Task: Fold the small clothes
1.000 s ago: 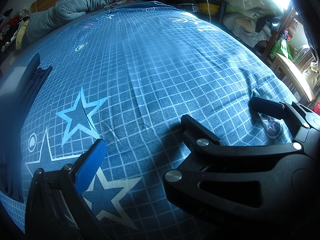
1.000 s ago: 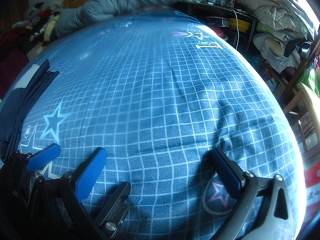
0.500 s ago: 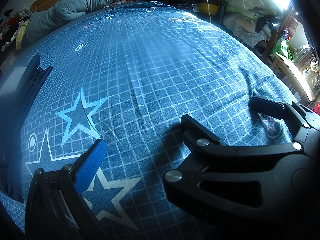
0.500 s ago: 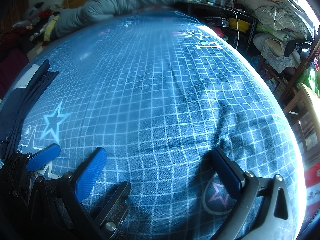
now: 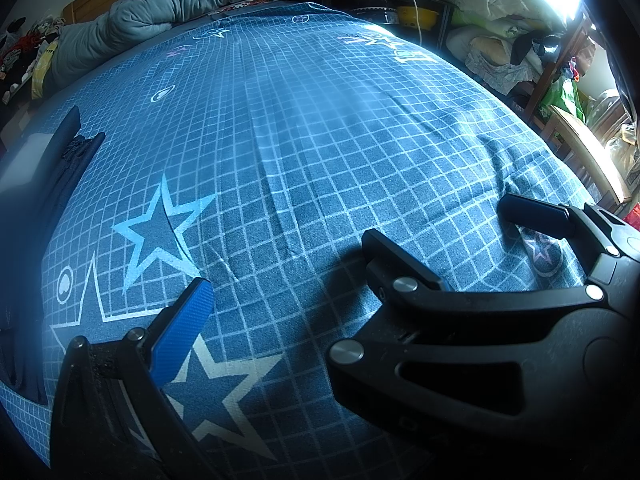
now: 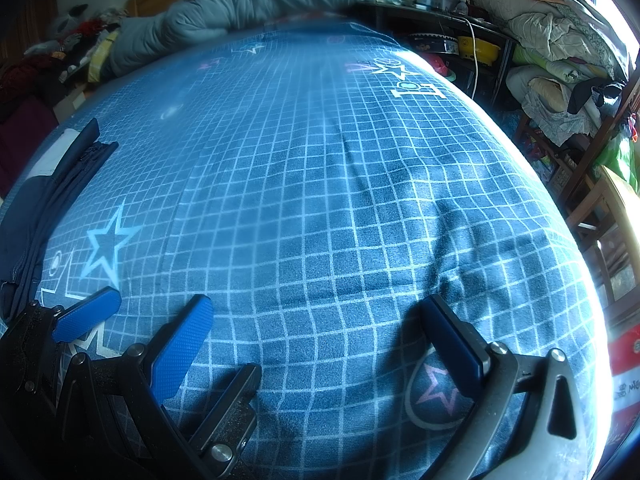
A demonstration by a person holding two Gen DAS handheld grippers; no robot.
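Fingers of both the left gripper (image 6: 134, 318) and right gripper (image 6: 320, 334) stand wide apart, holding nothing above the checked bedspread (image 6: 320, 200), while the dark garment (image 6: 44, 200) lies untouched at the bed's left edge, so folding seems unstarted.

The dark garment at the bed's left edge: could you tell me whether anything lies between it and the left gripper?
Nothing visible does: only bare star-print bedsheet lies between the open left gripper and the dark garment at the left edge.
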